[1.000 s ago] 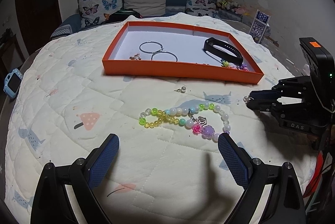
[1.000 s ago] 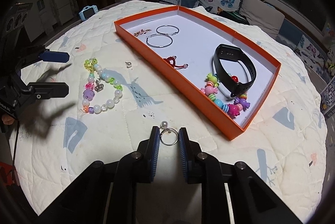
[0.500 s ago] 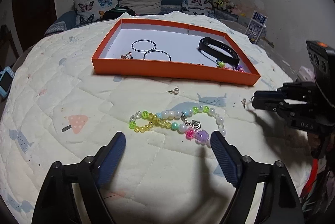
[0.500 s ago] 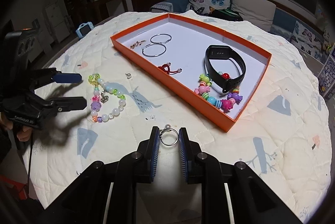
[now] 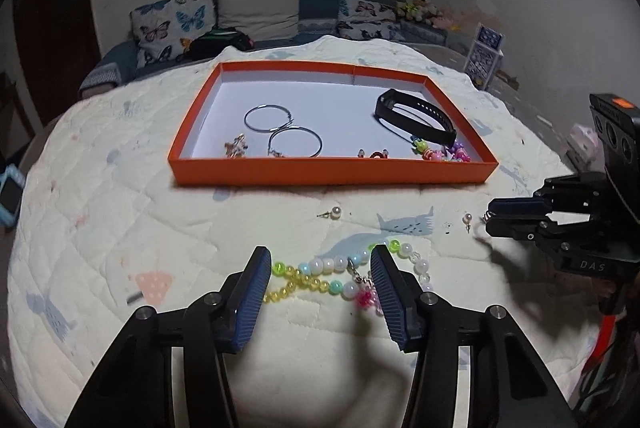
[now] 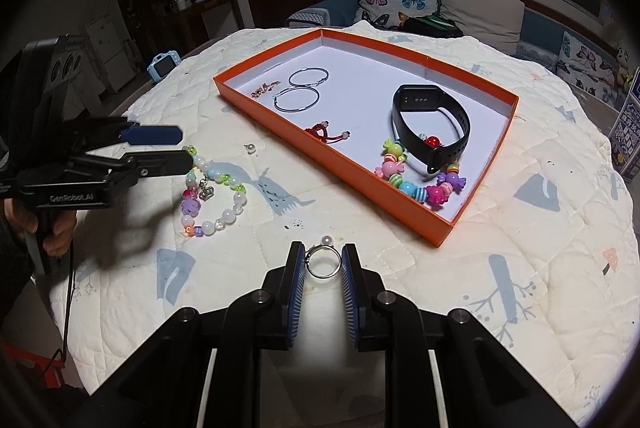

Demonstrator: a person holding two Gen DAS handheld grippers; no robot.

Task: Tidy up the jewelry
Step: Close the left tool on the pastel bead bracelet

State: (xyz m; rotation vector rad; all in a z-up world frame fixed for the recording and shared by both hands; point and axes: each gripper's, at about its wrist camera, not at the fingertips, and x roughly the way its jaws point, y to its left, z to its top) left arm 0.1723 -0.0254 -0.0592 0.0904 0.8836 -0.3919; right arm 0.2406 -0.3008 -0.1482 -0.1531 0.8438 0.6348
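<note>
1. A pastel beaded bracelet (image 5: 344, 274) — pearl, green and yellow beads with a small crown charm and pink and purple flower beads — is seen lying in a loose figure-eight on the quilted cover (image 5: 120, 212), short of the orange tray (image 5: 332, 174).
2. The left gripper (image 5: 318, 268) is shown straddling the bracelet, its jaws having just been closing and now about half open; beads lie between the blue pads, but no firm pinch can be made out, so the pickup is judged under way, not finished.
3. A silver ring (image 6: 323, 261) is clamped between the narrowly set jaws of the right gripper (image 6: 322, 264), just above the cover and near the tray's corner.
4. Two pearl studs (image 5: 335, 213) are left loose on the cover.
5. Already placed in the tray are two hoop earrings (image 5: 282, 130), a black wristband (image 5: 416, 116), a candy-bead bracelet (image 6: 420, 184) and a red knotted piece (image 6: 322, 133).
6. The next move is judged to call for a full closure on the strand and a careful lift — a limp bracelet may slip or dangle over the tray wall.
</note>
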